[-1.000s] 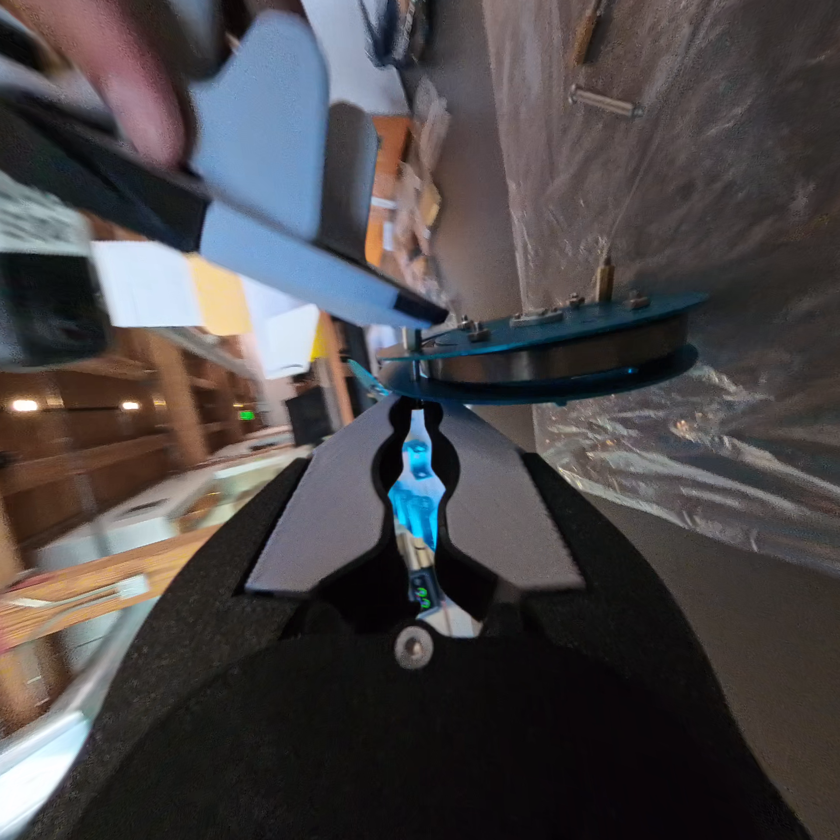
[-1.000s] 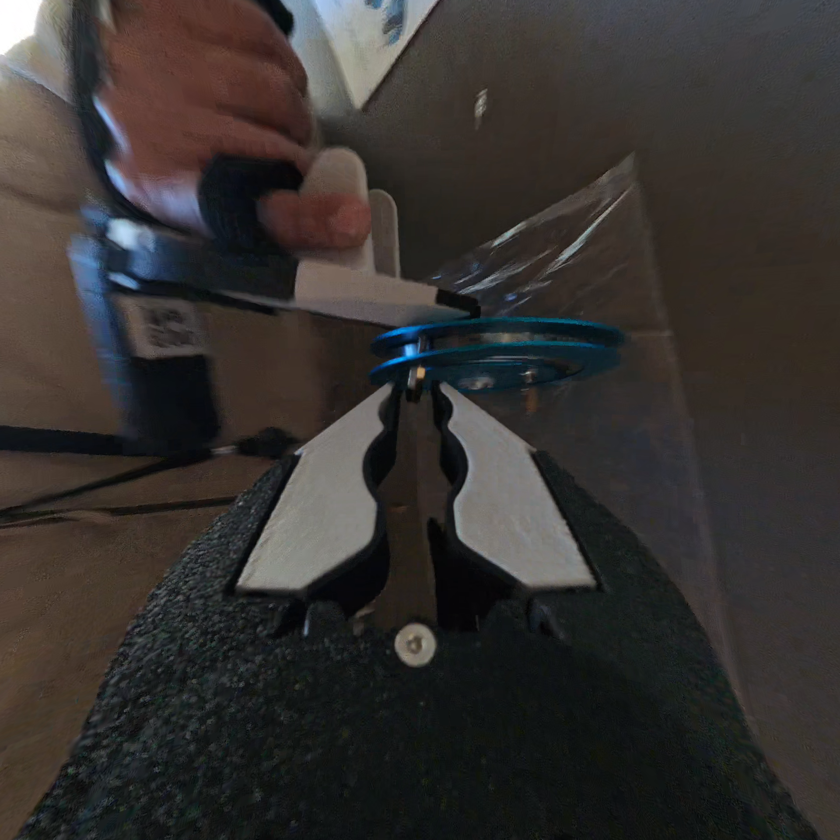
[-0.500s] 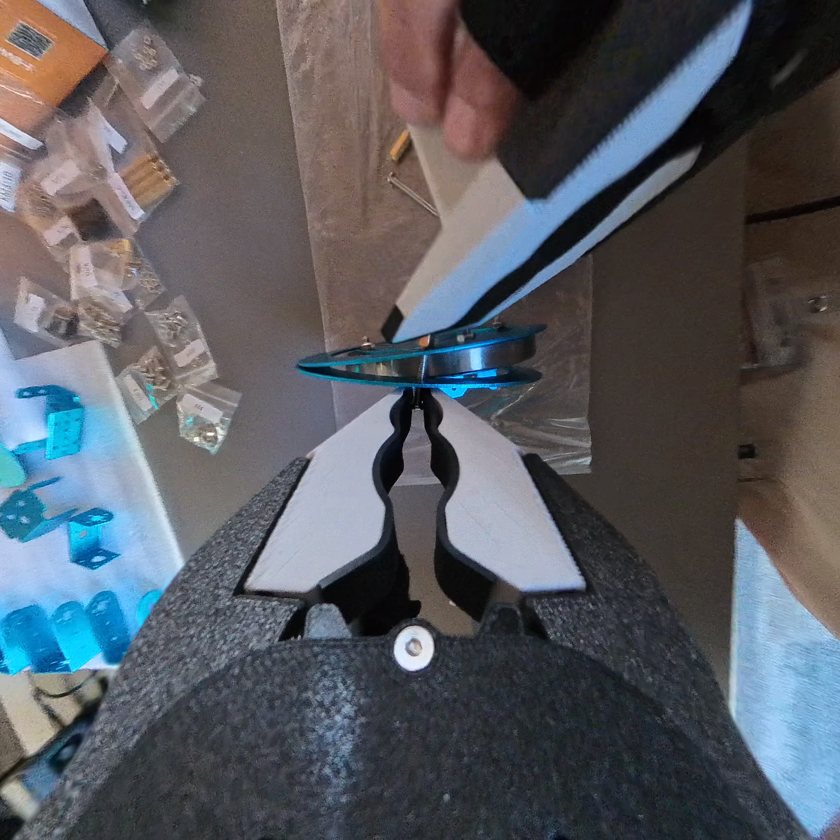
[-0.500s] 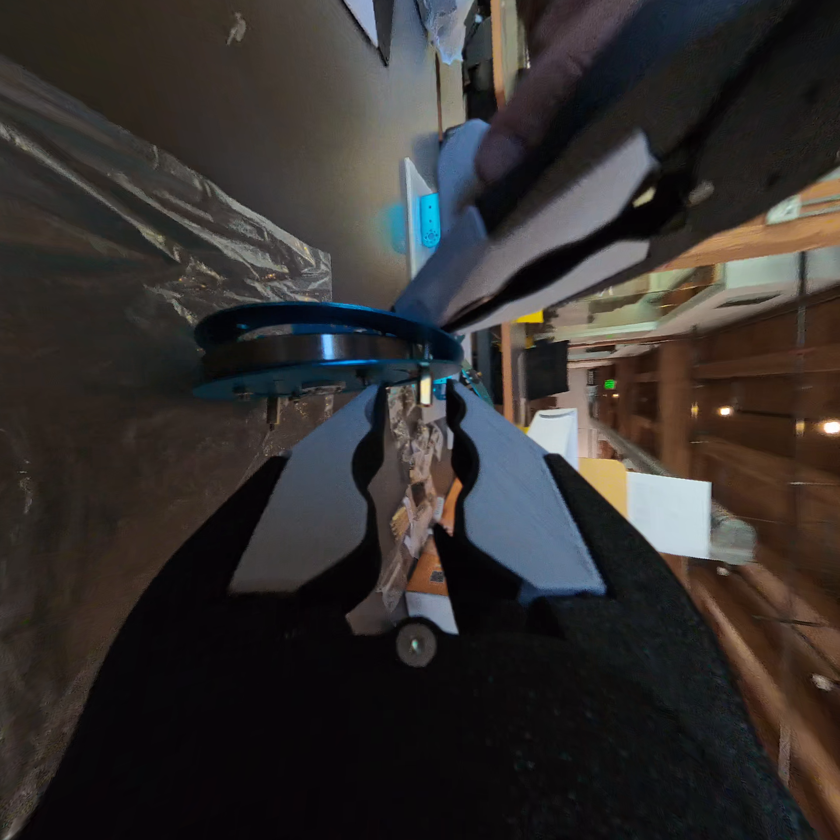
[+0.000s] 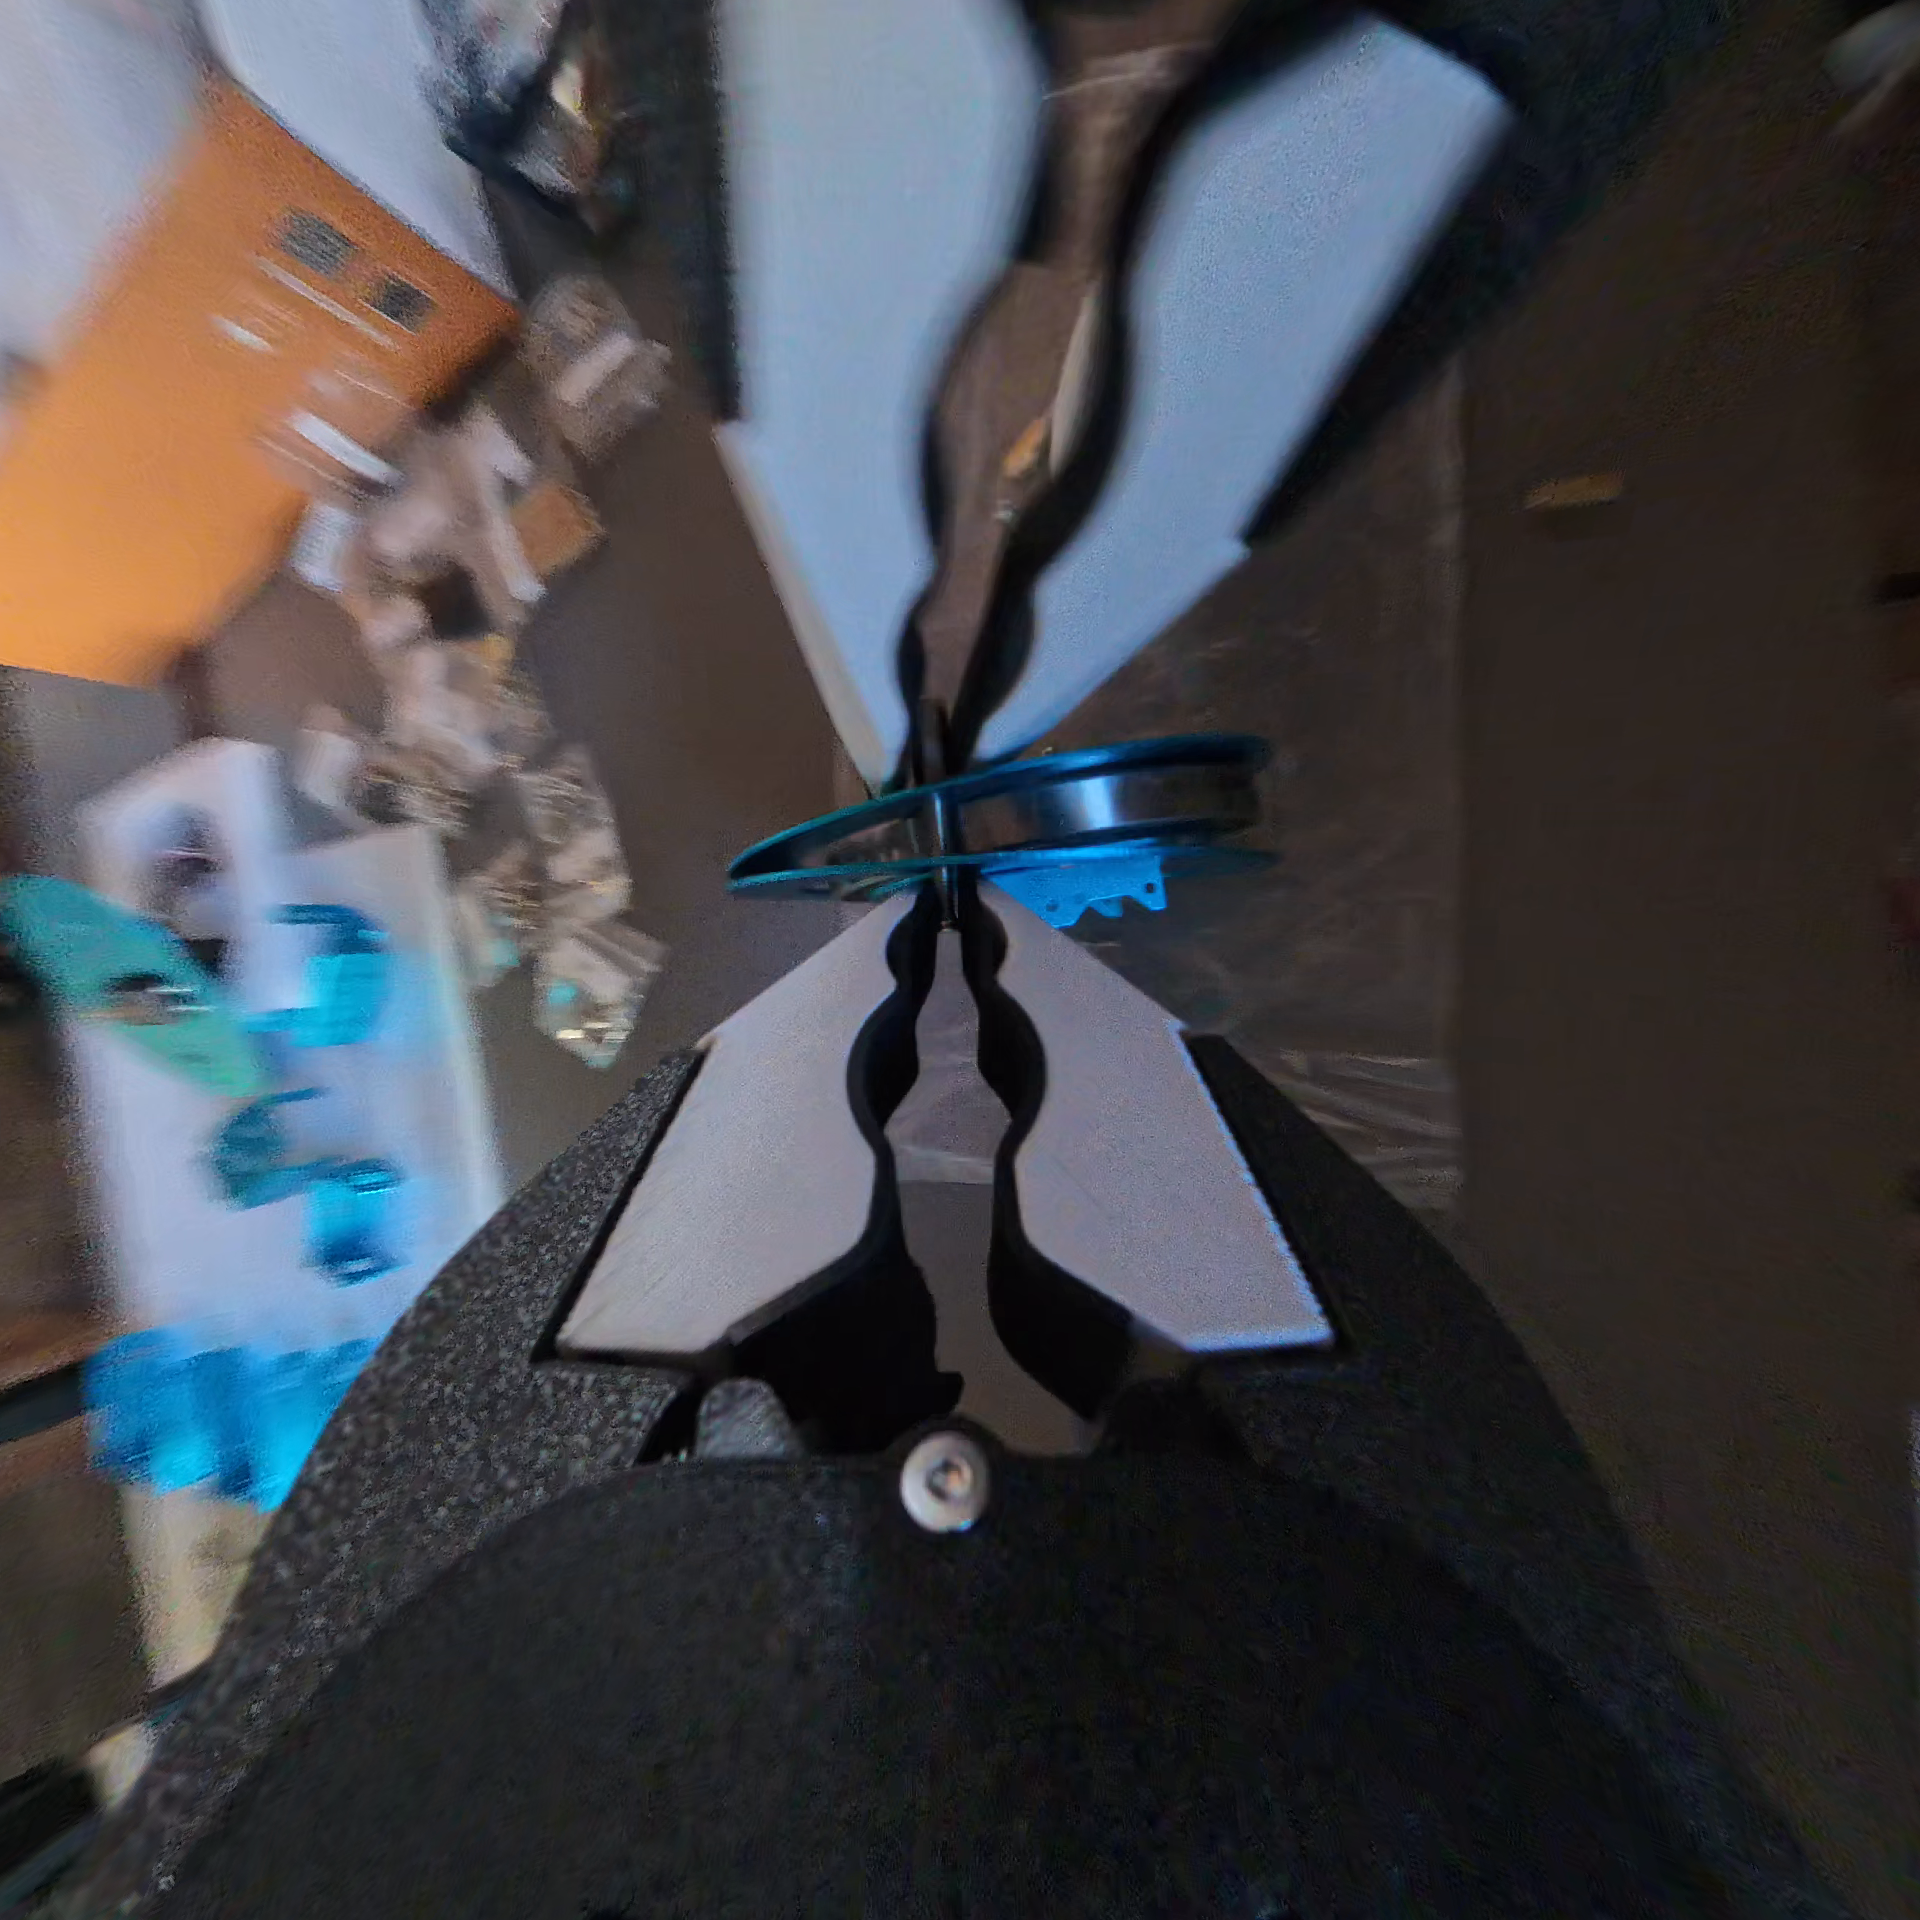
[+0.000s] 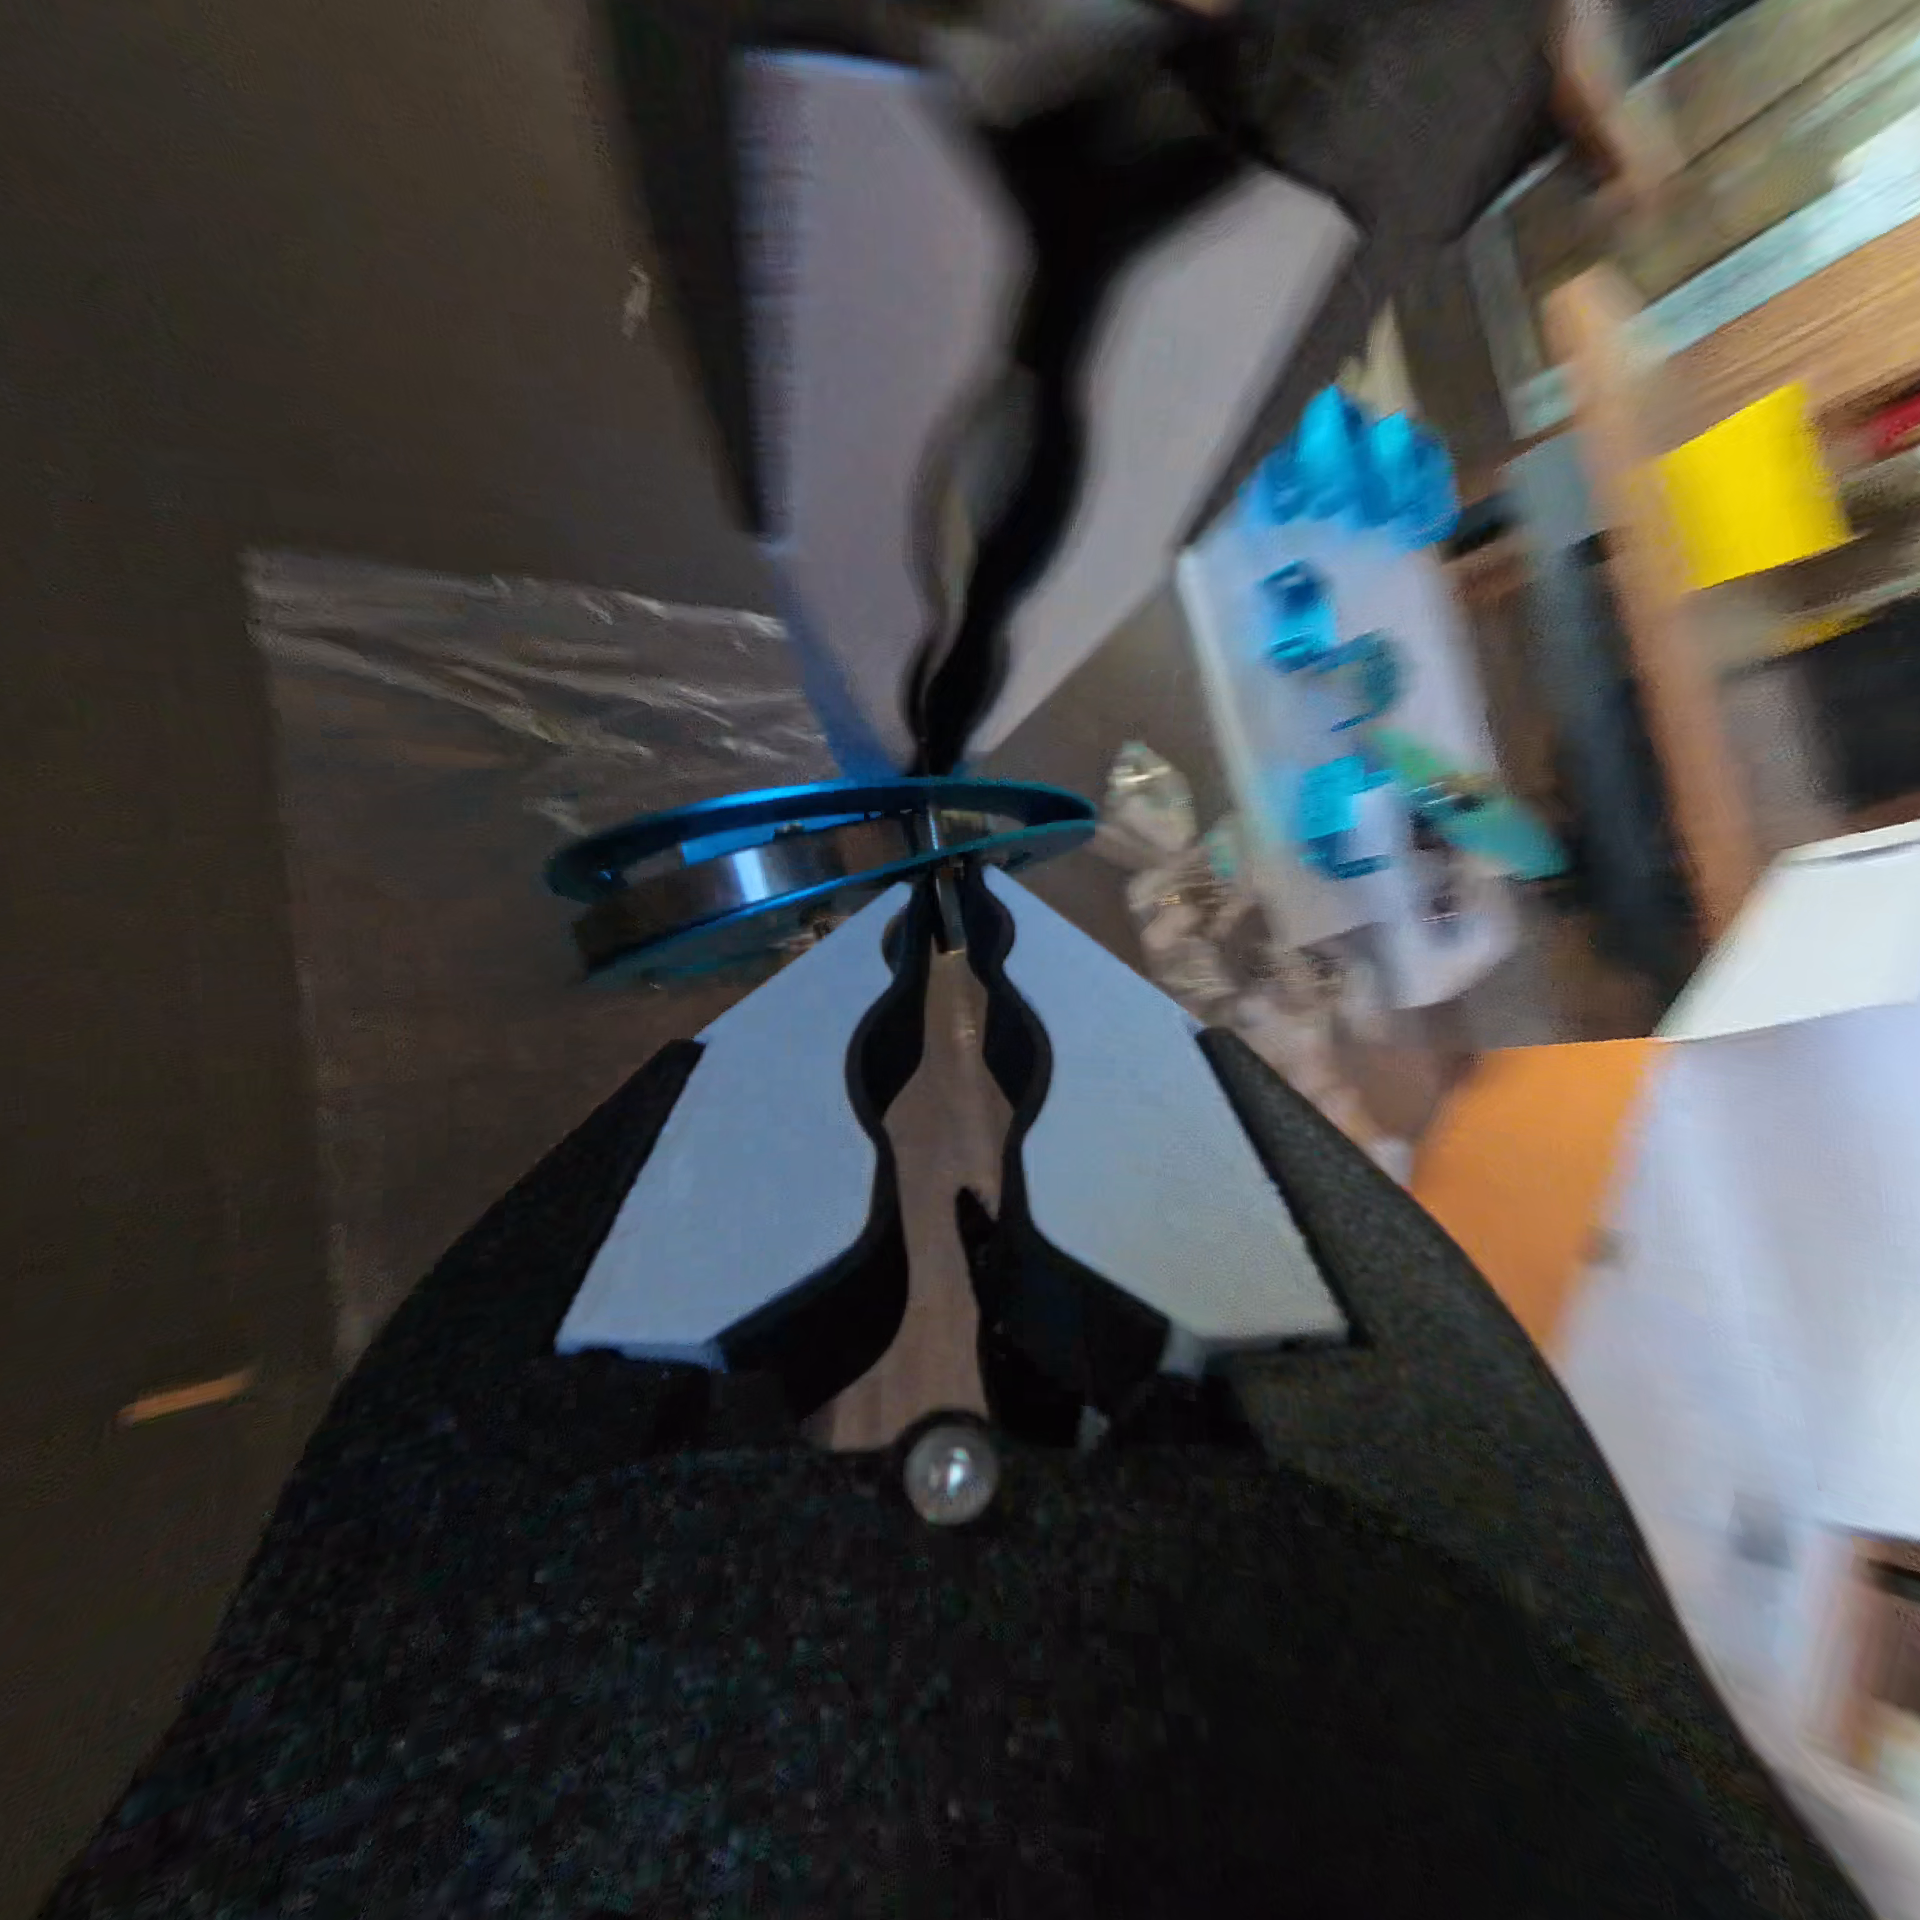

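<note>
Pinching from opposite sides, we hold a blue disc assembly (image 5: pixel 997 821) between our two claws, well above the table (image 5: pixel 1662 935). It is two thin blue plates with a silvery metal ring sandwiched between them, seen edge-on in both wrist views. Our left claw (image 5: pixel 943 914) is pressed nearly together on a small metal post at the rim of the assembly, at 12 o'clock from its fingertips. Our right claw (image 6: pixel 945 914) is likewise closed on a short post at the rim (image 6: pixel 821 852). Each claw appears in the other's view at 12 o'clock, tips meeting ours across the discs: the right one (image 5: pixel 940 727) from the left wrist, the left one (image 6: pixel 935 748) from the right wrist.

Below lies a clear plastic sheet (image 6: pixel 499 665) on the dark table. At 9 o'clock in the left wrist view, blurred, are a white sheet with blue brackets (image 5: pixel 312 1091), small clear bags of hardware (image 5: pixel 561 873) and an orange box (image 5: pixel 208 395).
</note>
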A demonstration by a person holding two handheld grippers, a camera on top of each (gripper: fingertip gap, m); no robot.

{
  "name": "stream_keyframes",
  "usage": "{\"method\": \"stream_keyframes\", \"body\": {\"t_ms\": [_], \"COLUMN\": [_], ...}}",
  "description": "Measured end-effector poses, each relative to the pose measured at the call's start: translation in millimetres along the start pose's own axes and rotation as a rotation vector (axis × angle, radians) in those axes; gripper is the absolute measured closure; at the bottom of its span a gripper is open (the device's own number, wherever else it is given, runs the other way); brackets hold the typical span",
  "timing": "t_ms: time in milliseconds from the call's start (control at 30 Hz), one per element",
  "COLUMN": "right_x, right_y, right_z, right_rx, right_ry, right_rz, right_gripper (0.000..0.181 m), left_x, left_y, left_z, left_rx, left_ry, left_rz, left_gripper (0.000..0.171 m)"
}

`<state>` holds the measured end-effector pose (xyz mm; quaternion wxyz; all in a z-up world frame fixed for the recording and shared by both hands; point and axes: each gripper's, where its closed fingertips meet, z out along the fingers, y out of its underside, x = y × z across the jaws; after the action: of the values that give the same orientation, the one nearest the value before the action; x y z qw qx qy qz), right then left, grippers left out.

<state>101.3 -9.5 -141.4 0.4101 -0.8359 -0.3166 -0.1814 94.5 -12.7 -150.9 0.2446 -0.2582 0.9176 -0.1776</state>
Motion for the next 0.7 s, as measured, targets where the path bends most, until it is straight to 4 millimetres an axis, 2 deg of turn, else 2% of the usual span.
{"method": "stream_keyframes", "body": {"t_ms": [67, 200, 267, 333, 400, 533, 633, 700], "right_x": [-2, -19, -26, -29, -32, -32, -32, -30], "right_y": [2, -1, -2, -7, -8, -8, -4, -3], "right_z": [0, -9, -17, -25, -27, -25, -23, -21], "right_rx": [0.013, -0.060, -0.164, -0.242, -0.277, -0.265, -0.209, -0.163], "right_ry": [-0.213, -0.722, -0.994, -1.306, -1.478, -1.352, -1.149, -0.945], "right_rz": [0.218, 0.643, 0.873, 1.180, 1.308, 1.163, 0.932, 0.728], "right_gripper": [0.176, 0.178, 0.178, 0.178, 0.178, 0.177, 0.176, 0.169], "left_x": [-6, -15, -13, -13, -13, -15, -14, -12], "left_y": [-1, -3, -8, -10, -11, -9, -7, -5], "left_z": [1, -3, -5, -7, -8, -7, -2, 0], "left_rx": [-0.014, -0.150, -0.171, -0.183, -0.188, -0.153, -0.098, -0.085], "left_ry": [-0.211, -0.689, -0.843, -0.954, -1.005, -0.934, -0.737, -0.586], "left_rz": [0.132, 0.538, 0.682, 0.753, 0.772, 0.673, 0.510, 0.417], "left_gripper": [0.170, 0.171, 0.171, 0.171, 0.171, 0.171, 0.170, 0.169]}}
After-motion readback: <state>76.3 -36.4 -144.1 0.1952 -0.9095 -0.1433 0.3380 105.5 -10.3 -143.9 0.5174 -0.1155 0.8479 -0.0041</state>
